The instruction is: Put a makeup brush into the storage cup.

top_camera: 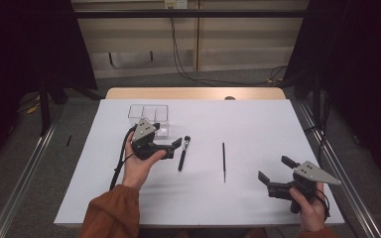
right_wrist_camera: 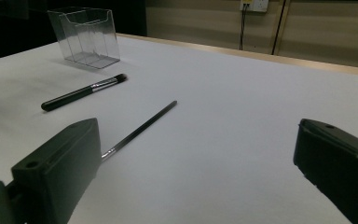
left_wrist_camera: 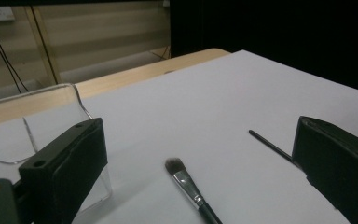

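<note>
A black-handled makeup brush lies on the white table, bristles pointing away from me. My left gripper is open just to its left, resting low near the table. In the left gripper view the brush lies between the open jaws, bristles forward. A thin black liner brush lies further right; in the left gripper view the liner brush runs beside the right-hand jaw. My right gripper is open at the front right, holding nothing. Its view shows the liner brush and the makeup brush ahead.
A clear acrylic organizer with compartments stands just behind the left gripper; the organizer is close to the left jaw, and the same organizer shows far off in the right gripper view. A wooden strip edges the table's far side.
</note>
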Demonstrator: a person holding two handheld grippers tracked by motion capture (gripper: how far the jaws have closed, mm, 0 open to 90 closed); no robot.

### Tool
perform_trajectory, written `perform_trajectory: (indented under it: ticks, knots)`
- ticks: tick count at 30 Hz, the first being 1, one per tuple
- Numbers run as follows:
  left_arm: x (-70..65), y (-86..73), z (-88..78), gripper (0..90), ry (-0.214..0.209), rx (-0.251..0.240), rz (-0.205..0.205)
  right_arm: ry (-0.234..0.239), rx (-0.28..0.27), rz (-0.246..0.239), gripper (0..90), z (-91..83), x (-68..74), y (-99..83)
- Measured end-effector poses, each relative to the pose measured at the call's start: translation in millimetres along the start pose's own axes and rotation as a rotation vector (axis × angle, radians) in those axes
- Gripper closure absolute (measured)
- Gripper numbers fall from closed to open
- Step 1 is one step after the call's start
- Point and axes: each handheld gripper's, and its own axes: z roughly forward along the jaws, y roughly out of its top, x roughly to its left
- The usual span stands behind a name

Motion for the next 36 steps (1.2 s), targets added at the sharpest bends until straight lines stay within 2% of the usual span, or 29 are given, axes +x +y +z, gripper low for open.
perform_trajectory:
  ticks: [3, 7, 9, 11, 15, 16, 19, 21, 24, 27, 30, 33, 36]
  knots:
    - [-0.3, 5.1, 8.6, 4.7, 0.005, 0.027, -0.002, -0.005, 0.001, 0.005, 0.2, 0.0, -0.5, -0.2]
    - [-1.9, 12.8, 19.8, 4.8, -0.02, 0.09, -0.009, -0.005, 0.002, 0.008, 0.2, -0.1, -1.4, -0.6]
    - [-3.3, 17.2, 24.2, 4.9, -0.036, 0.148, 0.019, -0.004, 0.004, 0.009, 0.2, -0.3, -1.6, -0.8]
    - [-3.9, 19.6, 28.1, 5.9, -0.034, 0.18, 0.029, -0.002, 0.004, 0.008, 0.2, -0.5, -2.4, -1.3]
    - [-0.9, 23.1, 35.9, 6.1, -0.052, 0.243, -0.005, -0.004, 0.006, 0.016, 0.2, 1.0, -4.4, -1.8]
    - [-1.3, 23.1, 37.7, 6.1, -0.051, 0.26, -0.007, -0.004, 0.006, 0.016, 0.2, 1.0, -4.4, -1.8]
    - [-2.6, 24.4, 41.8, 6.4, -0.035, 0.308, 0.02, -0.001, 0.005, 0.017, 0.3, 1.7, -4.1, -1.6]
    - [-2.3, 27.5, 43.0, 8.8, -0.001, 0.334, 0.037, -0.001, 0.007, 0.015, 0.3, 2.0, -3.9, -1.5]
    - [-1.5, 27.8, 46.9, 9.0, 0.011, 0.377, 0.016, -0.006, 0.01, 0.016, 0.2, 2.8, -3.8, -1.6]
    - [-2.2, 26.7, 51.7, 9.1, 0.024, 0.42, 0.025, -0.008, 0.01, 0.016, 0.2, 2.4, -4.1, -1.6]
    - [-2.4, 27.0, 57.4, 9.1, 0.034, 0.468, 0.01, -0.007, 0.011, 0.015, 0.2, 1.8, -3.7, -1.6]
    - [-3.2, 26.5, 62.7, 9.5, 0.034, 0.525, -0.017, -0.007, 0.012, 0.016, 0.2, 1.0, -3.4, -1.9]
    - [-5.9, 23.0, 69.3, 9.8, 0.015, 0.591, -0.01, -0.008, 0.013, 0.02, 0.2, 0.0, -4.3, -2.4]
